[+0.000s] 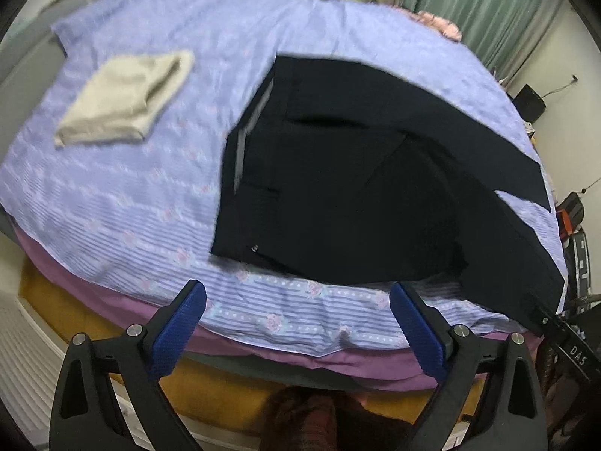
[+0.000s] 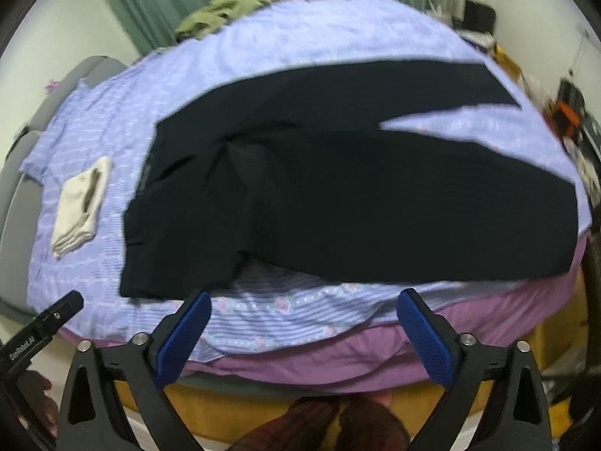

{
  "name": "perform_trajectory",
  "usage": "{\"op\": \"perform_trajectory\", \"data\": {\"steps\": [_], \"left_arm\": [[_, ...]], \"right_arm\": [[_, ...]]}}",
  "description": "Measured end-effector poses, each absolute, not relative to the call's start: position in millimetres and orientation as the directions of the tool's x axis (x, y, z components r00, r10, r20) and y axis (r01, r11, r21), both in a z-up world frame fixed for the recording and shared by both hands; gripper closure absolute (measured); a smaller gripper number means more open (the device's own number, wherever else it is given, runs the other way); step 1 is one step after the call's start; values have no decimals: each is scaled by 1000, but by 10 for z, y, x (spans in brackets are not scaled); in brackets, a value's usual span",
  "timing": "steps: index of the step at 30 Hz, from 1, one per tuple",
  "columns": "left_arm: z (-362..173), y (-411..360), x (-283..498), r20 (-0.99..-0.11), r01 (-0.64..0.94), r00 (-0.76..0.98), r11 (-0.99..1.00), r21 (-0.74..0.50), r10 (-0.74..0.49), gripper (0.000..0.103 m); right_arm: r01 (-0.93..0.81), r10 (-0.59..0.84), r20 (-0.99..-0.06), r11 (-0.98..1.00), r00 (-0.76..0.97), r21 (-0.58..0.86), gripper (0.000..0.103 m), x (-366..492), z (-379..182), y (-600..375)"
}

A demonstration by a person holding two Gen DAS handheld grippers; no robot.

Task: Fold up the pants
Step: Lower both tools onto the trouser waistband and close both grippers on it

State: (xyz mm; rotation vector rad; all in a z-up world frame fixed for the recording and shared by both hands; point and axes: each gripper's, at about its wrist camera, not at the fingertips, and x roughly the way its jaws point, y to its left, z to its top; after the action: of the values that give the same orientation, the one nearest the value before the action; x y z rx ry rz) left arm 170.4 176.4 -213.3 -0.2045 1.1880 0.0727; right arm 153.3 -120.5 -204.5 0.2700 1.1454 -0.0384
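1. Pants (image 1: 338, 188), dark, laid flat on the bed; waistband to the left, legs running off to the right, so the long axis lies crosswise ahead of both grippers.
2. Left gripper (image 1: 296, 323): jaws wide apart, nothing between them, hanging over the near bed edge, short of the waist end (likely its corner to take).
3. Right gripper (image 2: 304, 327): jaws likewise apart and empty, nearer the leg side.
4. Bedsheet (image 1: 131, 206): lilac, floral stripes, over a purple layer.
5. Folded beige garment (image 1: 124, 101), well left of the pants.
6. Green curtains (image 1: 469, 0) behind; olive clothing (image 2: 221, 11) at the far edge.
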Motion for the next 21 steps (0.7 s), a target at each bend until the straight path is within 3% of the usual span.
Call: {"op": "perform_trajectory", "data": {"steps": [10, 21], "left_arm": [[-3007, 1869, 2022, -961, -289, 246, 936, -199, -128, 6], [-3548, 1936, 2271, -955, -400, 207, 873, -280, -211, 6]], "right_arm": [[356, 178, -927, 886, 329, 297, 18, 1763, -2818, -1415], [472, 243, -902, 786, 356, 398, 20, 1909, -3184, -1549]]}}
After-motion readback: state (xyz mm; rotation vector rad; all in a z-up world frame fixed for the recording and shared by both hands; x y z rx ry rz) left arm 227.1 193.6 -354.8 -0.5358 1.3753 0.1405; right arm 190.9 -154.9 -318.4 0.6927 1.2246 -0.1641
